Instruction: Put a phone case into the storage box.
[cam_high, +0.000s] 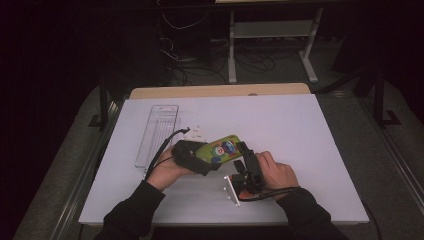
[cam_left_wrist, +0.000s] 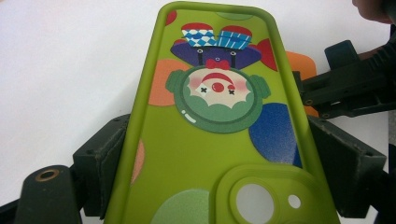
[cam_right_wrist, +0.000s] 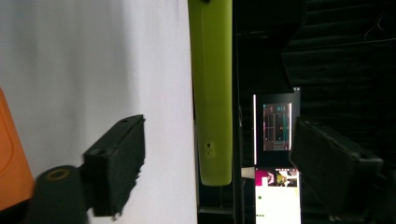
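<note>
A lime-green phone case (cam_high: 220, 149) printed with a clown face is held above the white table (cam_high: 300, 130). My left gripper (cam_high: 200, 157) is shut on its camera-hole end. In the left gripper view both jaws press the long sides of the case (cam_left_wrist: 210, 140). My right gripper (cam_high: 246, 159) is at the case's other end. In the right gripper view the case's edge (cam_right_wrist: 214, 93) stands between the open jaws of that gripper (cam_right_wrist: 224, 168), with a gap on each side. An orange flat piece (cam_left_wrist: 303, 70) lies on the table behind the case.
A clear plastic tray (cam_high: 157, 132) lies at the left of the table. A small white part (cam_high: 195, 131) sits just beyond the left gripper. A white strip with pegs (cam_high: 231, 189) lies near the front edge, by the right hand. Cables and desk legs stand beyond the table.
</note>
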